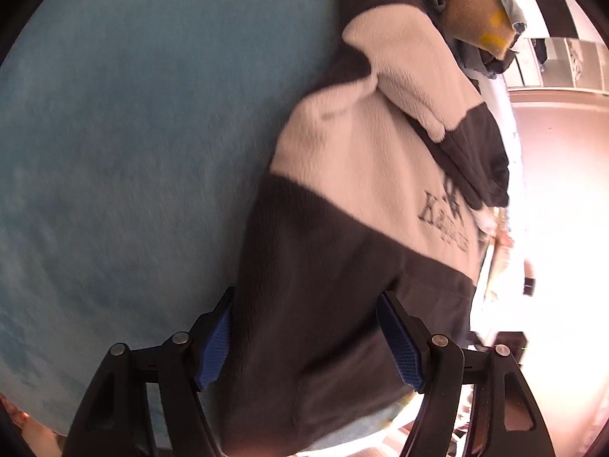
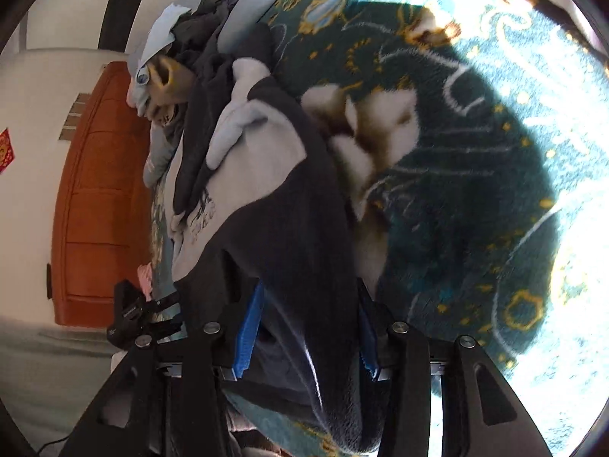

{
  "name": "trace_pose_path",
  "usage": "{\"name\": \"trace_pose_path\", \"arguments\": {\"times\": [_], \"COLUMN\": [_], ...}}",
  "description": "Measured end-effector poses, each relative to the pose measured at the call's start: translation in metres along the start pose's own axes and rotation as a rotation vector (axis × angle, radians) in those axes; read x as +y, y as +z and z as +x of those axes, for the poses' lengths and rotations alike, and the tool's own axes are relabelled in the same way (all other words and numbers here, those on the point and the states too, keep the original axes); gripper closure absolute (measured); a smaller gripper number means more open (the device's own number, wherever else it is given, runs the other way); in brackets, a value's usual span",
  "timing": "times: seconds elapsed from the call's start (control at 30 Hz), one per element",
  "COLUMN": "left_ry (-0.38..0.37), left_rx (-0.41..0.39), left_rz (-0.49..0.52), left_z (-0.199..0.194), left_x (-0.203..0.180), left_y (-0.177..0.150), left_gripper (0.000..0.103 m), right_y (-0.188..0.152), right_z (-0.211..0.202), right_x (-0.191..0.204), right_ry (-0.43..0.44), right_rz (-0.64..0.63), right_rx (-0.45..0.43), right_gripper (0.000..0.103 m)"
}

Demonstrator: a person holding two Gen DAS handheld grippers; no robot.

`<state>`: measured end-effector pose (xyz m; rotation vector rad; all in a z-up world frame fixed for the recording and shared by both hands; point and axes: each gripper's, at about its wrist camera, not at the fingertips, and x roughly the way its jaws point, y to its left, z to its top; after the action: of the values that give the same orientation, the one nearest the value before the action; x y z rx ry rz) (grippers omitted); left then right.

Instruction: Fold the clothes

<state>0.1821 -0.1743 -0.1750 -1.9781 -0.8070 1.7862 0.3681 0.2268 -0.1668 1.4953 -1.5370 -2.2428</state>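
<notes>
Left gripper [image 1: 304,337] straddles black-and-cream fleece [image 1: 365,175], rumpled.

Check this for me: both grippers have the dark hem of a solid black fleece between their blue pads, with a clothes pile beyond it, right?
Not solid black. The left wrist view shows the fleece in dark and cream bands. Otherwise right: left gripper, right gripper, clothes pile beyond.

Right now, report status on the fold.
Left hand-held gripper open around the fleece hem. Right hand-held gripper likewise, grip unclear. Clothes pile beyond; nothing blocking.
</notes>
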Motion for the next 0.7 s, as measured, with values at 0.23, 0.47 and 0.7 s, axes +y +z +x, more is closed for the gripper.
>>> {"name": "trace_pose_path", "arguments": {"times": [0.23, 0.47, 0.7], "left_ry": [0.011, 0.103, 0.167], "left_rx": [0.188, 0.244, 0.208], "left_rz": [-0.006, 0.086, 0.19], "left_z": [0.025, 0.031, 0.016], "left_x": [-0.003, -0.026, -0.048], "left_y": [-0.02, -0.039, -0.058], "left_gripper": [0.028, 0.029, 0.086], "right_y": [-0.009, -0.012, -0.018], "right_z": [-0.005, 0.01, 0.004], "right_x": [-0.013, -0.002, 0.006], "right_ry": [0.061, 0.092, 0.106], "right_rz": [0.071, 0.066, 0.049], "right_rx": [-0.011, 0.057, 0.114], "right_gripper": [0.056, 0.056, 0.09]}}
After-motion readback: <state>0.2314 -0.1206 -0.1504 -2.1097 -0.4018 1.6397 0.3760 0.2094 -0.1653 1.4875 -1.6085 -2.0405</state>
